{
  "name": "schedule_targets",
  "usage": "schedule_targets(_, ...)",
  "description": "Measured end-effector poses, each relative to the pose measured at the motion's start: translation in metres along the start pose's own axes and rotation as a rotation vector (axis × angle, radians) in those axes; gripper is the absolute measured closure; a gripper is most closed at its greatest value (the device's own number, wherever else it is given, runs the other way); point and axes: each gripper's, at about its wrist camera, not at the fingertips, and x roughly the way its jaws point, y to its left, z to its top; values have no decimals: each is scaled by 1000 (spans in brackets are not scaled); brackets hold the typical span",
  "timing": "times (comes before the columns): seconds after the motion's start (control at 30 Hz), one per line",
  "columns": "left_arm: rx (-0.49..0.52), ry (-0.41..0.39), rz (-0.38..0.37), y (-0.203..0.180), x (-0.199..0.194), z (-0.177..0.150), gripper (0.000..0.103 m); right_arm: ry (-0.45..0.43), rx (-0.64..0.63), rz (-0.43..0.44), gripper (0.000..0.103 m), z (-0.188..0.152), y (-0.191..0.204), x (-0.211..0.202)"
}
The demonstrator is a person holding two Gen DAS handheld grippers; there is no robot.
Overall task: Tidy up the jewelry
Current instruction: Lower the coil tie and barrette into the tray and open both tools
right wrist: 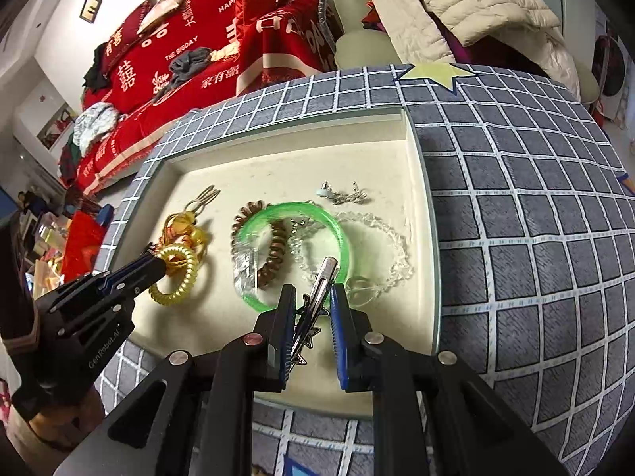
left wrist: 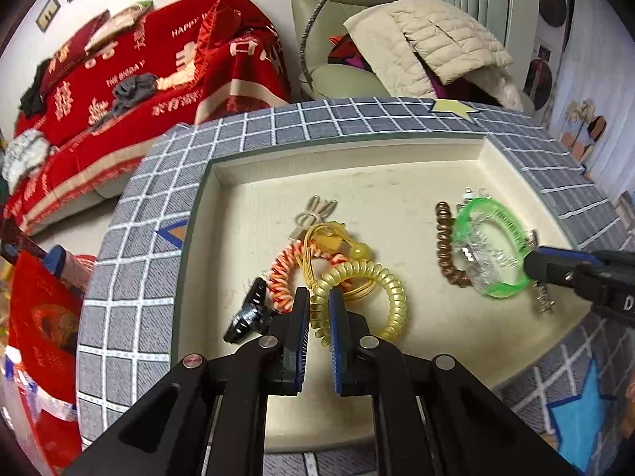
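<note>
A cream tray (left wrist: pixel 397 166) holds the jewelry. My left gripper (left wrist: pixel 318 297) is shut on a yellow spiral hair tie (left wrist: pixel 381 277); it also shows in the right wrist view (right wrist: pixel 174 273). Beside it lie an orange-white coil (left wrist: pixel 283 265), a black clip (left wrist: pixel 248 313) and a yellow charm (left wrist: pixel 337 238). My right gripper (right wrist: pixel 311 293) is narrowly open around a silver star hair clip (right wrist: pixel 317 293). A green bangle (right wrist: pixel 293 214), a brown spiral tie (right wrist: pixel 274 254) and a clear bead bracelet (right wrist: pixel 381 230) lie just ahead of it.
The tray sits on a grey checked cloth (right wrist: pixel 516 198) with star patches. A silver chain (right wrist: pixel 345 196) lies at the tray's far right. A red-covered sofa (left wrist: pixel 139 71) and a green armchair (left wrist: pixel 345 39) with a beige jacket stand behind.
</note>
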Motion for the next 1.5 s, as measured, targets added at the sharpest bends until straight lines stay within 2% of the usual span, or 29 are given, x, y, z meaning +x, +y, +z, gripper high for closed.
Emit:
schedule_targets(0.33, -1, -15, 21, -2, 3, 1, 72, -19, 4, -32, 84, 7, 0, 6)
schedule_targets(0.77, -9, -12, 14, 0, 1, 2, 72, -4, 32, -2, 83, 3, -5, 9)
schedule_targets(0.83, -14, -19, 15, 0, -2, 1, 72, -5, 36, 12, 79, 2, -5, 7)
schedule_targets(0.87, -16, -26, 13, 0, -3, 0, 72, -7, 39, 17, 67, 2, -6, 6)
schedule_targets(0.9, -14, -32, 10, 0, -5, 0, 72, -13, 45, 25, 50, 2, -6, 4)
schedule_targets(0.93, -12, -38, 8, -1, -7, -1, 72, -22, 48, 31, 45, 1, -5, 2)
schedule_targets(1.2, -26, -48, 0, 1, -19, 0, 72, -66, 69, 62, 44, -6, -2, -21)
schedule_targets(1.5, -23, -57, 32, -1, -25, 2, 72, -90, 79, 68, 43, -12, -2, -41)
